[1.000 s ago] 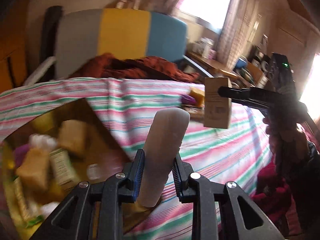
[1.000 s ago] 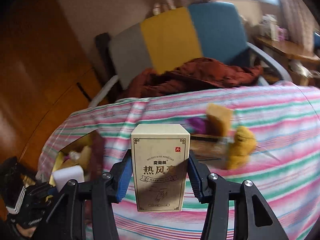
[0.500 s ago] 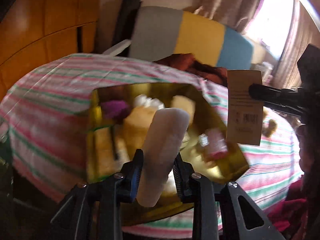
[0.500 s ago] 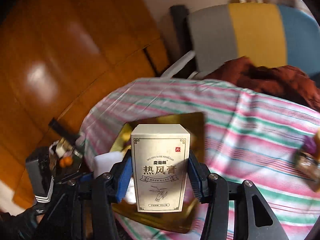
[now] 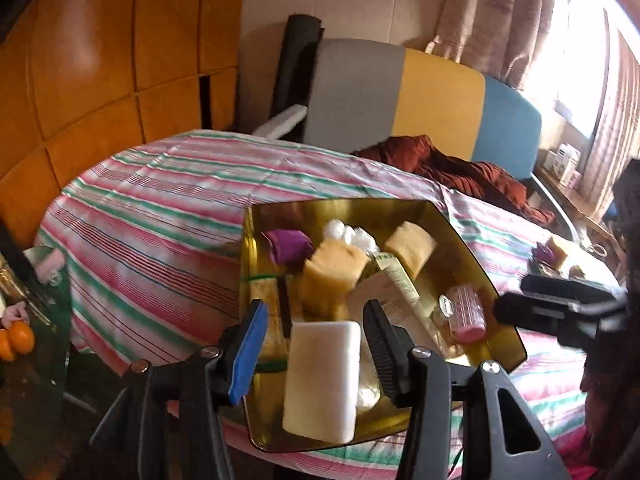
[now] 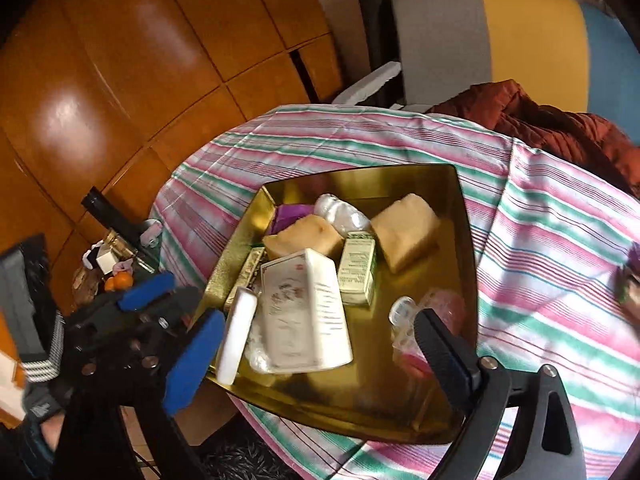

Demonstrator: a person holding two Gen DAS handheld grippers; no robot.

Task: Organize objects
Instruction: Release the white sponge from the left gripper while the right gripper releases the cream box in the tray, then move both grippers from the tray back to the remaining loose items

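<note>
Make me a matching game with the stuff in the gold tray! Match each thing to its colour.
Things:
1. soap bar
2. crumpled wrapper
3. hair roller
4. small carton

Colours:
A. pink
B. green and cream
C. white
D. purple

All four are in the gold tray.

Pairs: 1-C, 2-D, 3-A, 4-B

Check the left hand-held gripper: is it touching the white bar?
Apart. In the left wrist view the opening left hand-held gripper shows clear gaps beside the white bar, over the gold tray.
</note>
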